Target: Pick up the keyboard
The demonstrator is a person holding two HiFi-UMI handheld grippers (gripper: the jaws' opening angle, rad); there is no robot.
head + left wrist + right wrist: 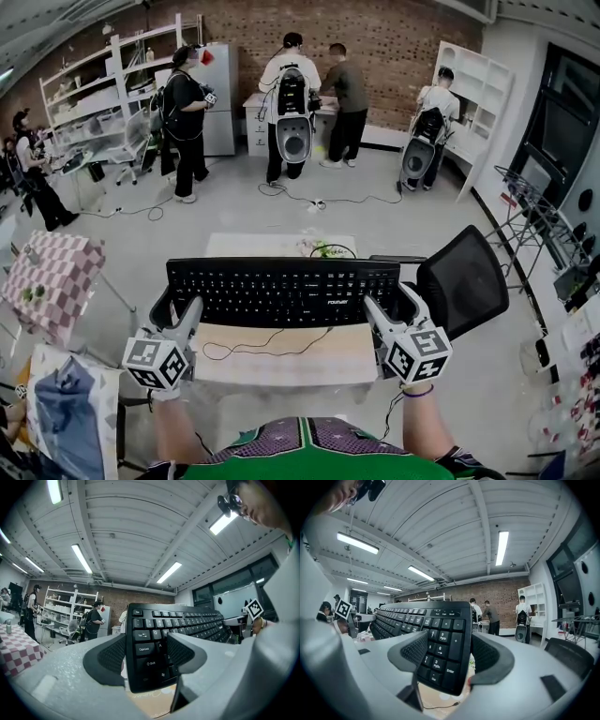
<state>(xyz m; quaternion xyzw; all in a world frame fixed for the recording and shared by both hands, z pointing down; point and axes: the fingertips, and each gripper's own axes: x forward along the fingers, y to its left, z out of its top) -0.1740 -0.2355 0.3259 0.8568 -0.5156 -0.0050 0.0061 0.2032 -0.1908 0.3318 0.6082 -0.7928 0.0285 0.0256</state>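
Note:
A black keyboard (281, 291) is held level above a small wooden table (309, 361), gripped at both ends. My left gripper (176, 314) is shut on its left end; in the left gripper view the pads (110, 656) clamp the keyboard (154, 630) around the Caps Lock and Shift keys, at my left gripper (146, 654). My right gripper (394, 309) is shut on the right end; in the right gripper view the keyboard (436, 639) sits between the pads (487, 653) at the number pad, at my right gripper (444, 654). Its cable (253, 347) trails on the tabletop.
A black office chair (464, 281) stands just right of the table. A checkered cloth table (52, 277) is at the left. A cable (319, 199) runs across the floor beyond. Several people (292, 103) work at benches by the far brick wall. A wire rack (548, 225) is at the right.

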